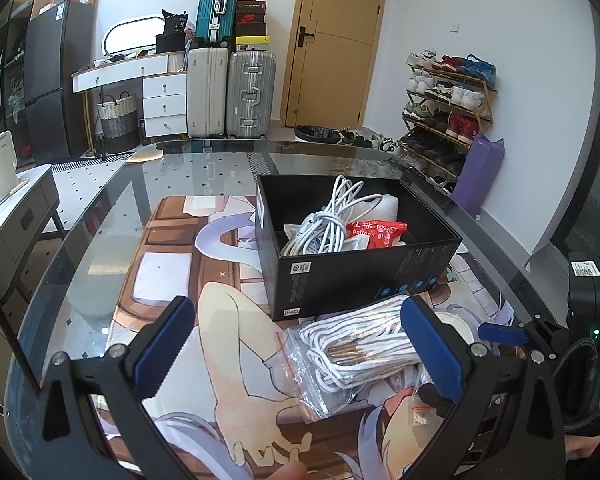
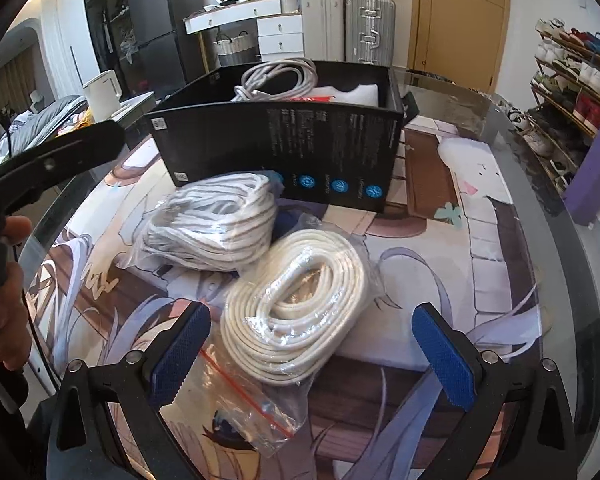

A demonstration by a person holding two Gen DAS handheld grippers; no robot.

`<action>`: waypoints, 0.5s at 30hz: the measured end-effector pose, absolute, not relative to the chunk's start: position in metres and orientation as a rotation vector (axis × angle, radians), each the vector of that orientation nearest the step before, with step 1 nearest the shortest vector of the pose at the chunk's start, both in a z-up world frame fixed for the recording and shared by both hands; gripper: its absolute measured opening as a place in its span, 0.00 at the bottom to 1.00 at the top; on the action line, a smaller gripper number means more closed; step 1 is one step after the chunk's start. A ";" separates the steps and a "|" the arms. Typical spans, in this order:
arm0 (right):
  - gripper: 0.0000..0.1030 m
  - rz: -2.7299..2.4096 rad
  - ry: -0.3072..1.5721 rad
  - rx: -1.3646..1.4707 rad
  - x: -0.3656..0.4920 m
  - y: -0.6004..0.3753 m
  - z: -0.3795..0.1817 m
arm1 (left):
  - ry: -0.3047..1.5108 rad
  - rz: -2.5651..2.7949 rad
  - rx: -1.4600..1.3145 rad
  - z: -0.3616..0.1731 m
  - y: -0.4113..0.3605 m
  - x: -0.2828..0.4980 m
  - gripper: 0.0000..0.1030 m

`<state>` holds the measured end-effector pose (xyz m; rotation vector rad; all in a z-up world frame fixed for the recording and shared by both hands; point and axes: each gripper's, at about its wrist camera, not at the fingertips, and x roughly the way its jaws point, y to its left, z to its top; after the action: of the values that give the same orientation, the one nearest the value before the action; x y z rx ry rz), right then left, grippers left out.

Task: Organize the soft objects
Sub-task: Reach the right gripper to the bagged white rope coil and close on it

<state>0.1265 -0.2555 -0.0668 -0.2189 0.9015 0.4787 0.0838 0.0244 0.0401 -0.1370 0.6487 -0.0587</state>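
Open black cardboard box (image 2: 284, 148): in the right wrist view its near wall hides most of the contents; only the coiled white cable (image 2: 278, 76) top and a red sliver show. Print on that wall is too small to read. In the left wrist view, the clear zip bag of cream rope coil (image 1: 454, 322) beside the box is mostly hidden behind the blue finger pad (image 1: 430, 350). The other gripper is cut off at the right edge.

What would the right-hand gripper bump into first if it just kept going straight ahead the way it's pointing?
Most likely the bagged coil of cream cord, which lies on the mat right between and ahead of the open right gripper. Beyond it are the bag of white rope and the black box. Height above the table is hard to judge.
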 end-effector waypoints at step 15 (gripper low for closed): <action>0.99 0.409 0.907 -0.135 0.146 -0.274 -0.067 | 0.659 -0.062 -0.133 0.037 0.022 0.084 1.00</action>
<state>0.1465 -0.2743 -0.0670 -0.1355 0.9068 0.4086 0.0844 0.0219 0.0375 -0.1327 0.6588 -0.0617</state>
